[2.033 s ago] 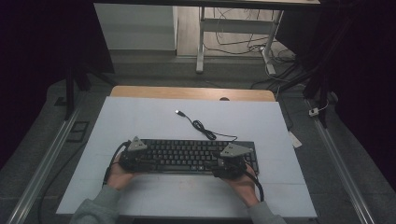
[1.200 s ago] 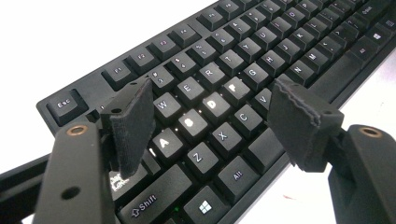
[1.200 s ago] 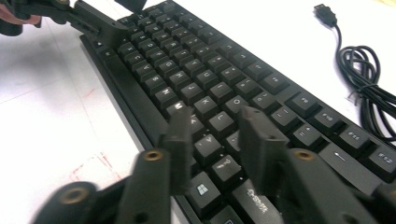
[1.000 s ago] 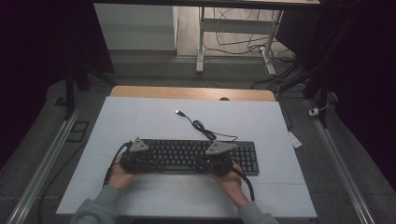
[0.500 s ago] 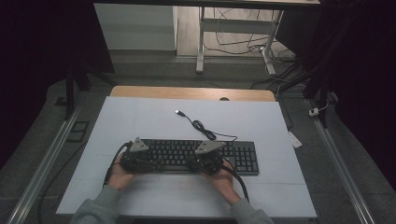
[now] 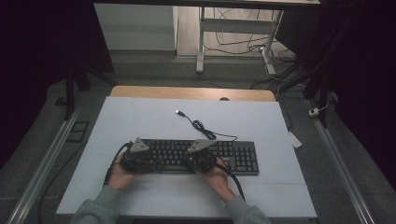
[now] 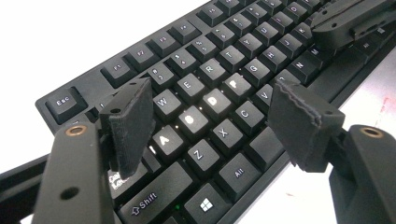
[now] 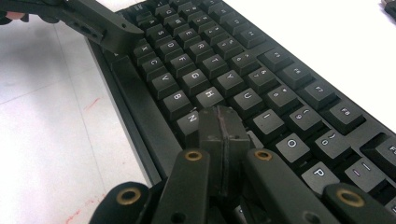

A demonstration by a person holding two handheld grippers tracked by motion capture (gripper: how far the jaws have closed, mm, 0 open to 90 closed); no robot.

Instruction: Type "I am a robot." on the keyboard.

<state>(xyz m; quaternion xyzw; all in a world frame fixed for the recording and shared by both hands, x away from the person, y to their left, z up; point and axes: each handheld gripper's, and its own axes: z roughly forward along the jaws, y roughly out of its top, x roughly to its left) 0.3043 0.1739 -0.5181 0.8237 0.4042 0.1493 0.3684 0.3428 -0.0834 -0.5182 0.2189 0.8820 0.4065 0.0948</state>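
Observation:
A black keyboard (image 6: pixel 240 157) lies on the white table, and its cable (image 6: pixel 200 126) curls back to a loose USB plug (image 6: pixel 179 112). My left gripper (image 6: pixel 136 157) is at the keyboard's left end. In the left gripper view it (image 7: pixel 212 109) stands open, pads wide apart over the lit A, S and D keys (image 7: pixel 189 119), holding nothing. My right gripper (image 6: pixel 201 157) is over the keyboard's middle. In the right gripper view it (image 8: pixel 220 122) is shut with its pads together, tip just above the keys near N and H (image 8: pixel 209 99).
The white tabletop (image 6: pixel 140 116) has bare room behind and in front of the keyboard. A wooden strip (image 6: pixel 187 92) runs along the far edge. Metal rails (image 6: pixel 42 163) flank the table, and desk legs and cables (image 6: pixel 233 42) lie on the floor beyond.
My right gripper has slid left along the keyboard, from its right part to the middle, still shut. The left gripper and the keyboard have stayed put.

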